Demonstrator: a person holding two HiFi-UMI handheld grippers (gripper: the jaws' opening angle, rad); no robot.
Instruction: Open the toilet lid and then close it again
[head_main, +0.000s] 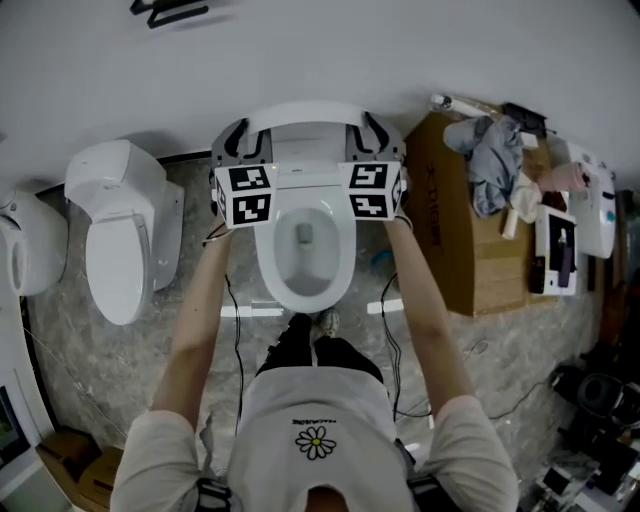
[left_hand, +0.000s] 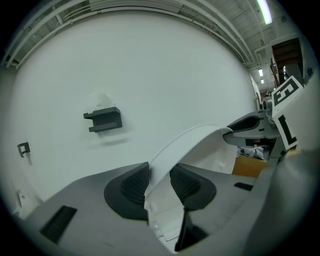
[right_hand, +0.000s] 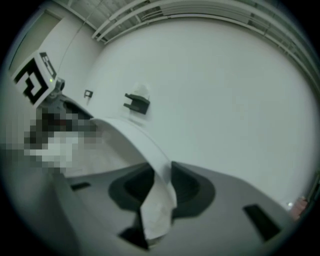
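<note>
- White wall (head_main: 350, 50) is rising directly behind the toilet (head_main: 300, 285), bearing one dark bracket (head_main: 170, 12).
- One second toilet (head_main: 120, 230) is standing left of it; one cardboard box (head_main: 455, 250), piled with cloths (head_main: 490, 160), is sitting right of it.
- Grey mottled floor (head_main: 90, 370) is lying under both.
- Left claw (left_hand: 159, 182) and right claw (right_hand: 161, 185) are each gripping the raised toilet lid (head_main: 305, 116) by its rim.

Looks like a test or demo room, not a home bathroom: three white toilets stand in a row along a plain wall, the middle toilet (head_main: 305, 250), a second toilet (head_main: 120, 235) to its left, and a third toilet (head_main: 25, 245) cut off at the left edge. At right, a cardboard box (head_main: 455, 250) is piled with rags (head_main: 492, 160) and gear, and cables (head_main: 236, 345) lie loose on the stone-look floor (head_main: 520, 350). The left gripper view shows an open industrial ceiling with a strip light (left_hand: 263, 11).
</note>
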